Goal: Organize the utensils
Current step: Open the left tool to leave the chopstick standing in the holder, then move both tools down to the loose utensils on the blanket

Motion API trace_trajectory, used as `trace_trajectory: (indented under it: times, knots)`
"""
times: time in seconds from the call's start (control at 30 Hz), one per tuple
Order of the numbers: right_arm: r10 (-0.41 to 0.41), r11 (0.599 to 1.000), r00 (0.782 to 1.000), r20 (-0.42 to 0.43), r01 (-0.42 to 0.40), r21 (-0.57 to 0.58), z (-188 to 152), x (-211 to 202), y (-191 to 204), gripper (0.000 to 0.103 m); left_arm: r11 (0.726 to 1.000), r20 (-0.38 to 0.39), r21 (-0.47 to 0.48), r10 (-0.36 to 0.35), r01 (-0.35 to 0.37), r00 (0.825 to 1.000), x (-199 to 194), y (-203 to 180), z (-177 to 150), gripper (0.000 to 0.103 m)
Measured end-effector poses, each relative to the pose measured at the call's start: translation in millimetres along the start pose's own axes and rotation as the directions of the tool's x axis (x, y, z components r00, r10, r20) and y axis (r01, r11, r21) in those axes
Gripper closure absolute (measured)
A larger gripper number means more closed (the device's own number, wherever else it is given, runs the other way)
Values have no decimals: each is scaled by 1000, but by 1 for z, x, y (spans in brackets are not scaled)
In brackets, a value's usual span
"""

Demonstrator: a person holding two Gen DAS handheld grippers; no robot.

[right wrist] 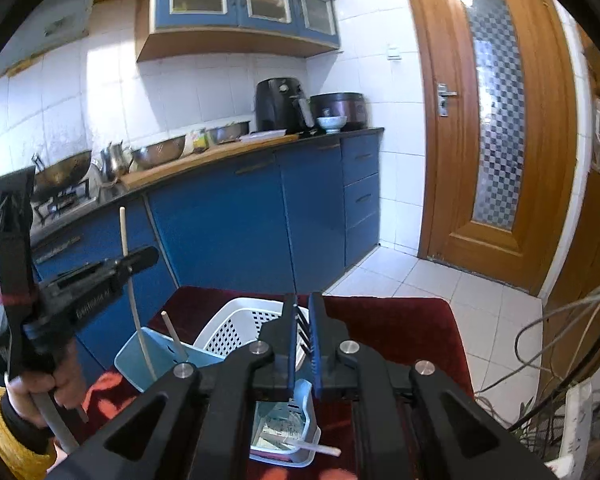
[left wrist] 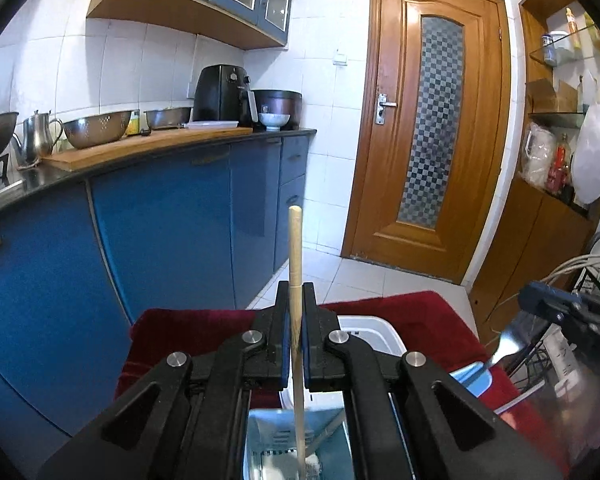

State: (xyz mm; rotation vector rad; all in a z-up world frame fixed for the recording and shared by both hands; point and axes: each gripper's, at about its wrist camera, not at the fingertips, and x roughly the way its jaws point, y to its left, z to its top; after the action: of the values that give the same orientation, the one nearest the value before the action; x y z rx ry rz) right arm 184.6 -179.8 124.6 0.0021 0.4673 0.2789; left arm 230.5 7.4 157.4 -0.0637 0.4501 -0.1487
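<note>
Your left gripper (left wrist: 296, 320) is clamped on an upright wooden chopstick (left wrist: 295, 248), its lower end reaching into the light-blue basket (right wrist: 140, 354) on the red cloth (right wrist: 400, 320); your right gripper (right wrist: 303, 332) has its jaws together on a black fork (right wrist: 302, 330), tines up, over the white basket (right wrist: 236, 320).

The white basket (right wrist: 236, 330) and blue bin (right wrist: 148, 354) crowd the red cloth's (right wrist: 396, 320) left; its far right lies open.
</note>
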Motion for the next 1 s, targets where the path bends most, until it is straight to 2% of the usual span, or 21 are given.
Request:
trace_trajectory:
  times: [0.17,0.33,0.37,0.4,0.47,0.57,0.73,0.83,1.0]
  knots:
    - [14,998,998,-60,-17,-54,-8,18,14,95,1000,-37,-8,-1,1,999,6,3,-20,101]
    - [58,998,996,-71,-58,3,-12,25,9,93,1000,-72,-13,-19,18,997,7,6,-31,100]
    - [74,997,995,-73,-73,22,-12,25,7,91,1000,-76,-10,-20,19,997,6,7,-32,92]
    - [93,995,993,-72,-89,47,-11,24,4,91,1000,-76,-8,-17,16,997,5,6,-32,79]
    - [105,993,993,-54,-102,66,-9,20,0,88,1000,-63,-2,-4,4,998,0,8,-31,67]
    - [100,993,995,-8,-99,70,-3,6,-1,80,1000,-55,5,0,0,999,-11,8,-28,66]
    - [90,993,995,43,-92,67,7,-28,4,79,1000,-76,-5,6,-6,997,-34,10,-26,66]
    - [88,994,995,38,-90,63,6,-45,9,79,1000,-79,5,9,-8,997,-54,10,-26,66]
    - [136,987,990,-26,-133,87,-8,-67,15,79,1000,-94,0,8,-8,996,-89,11,-32,66]
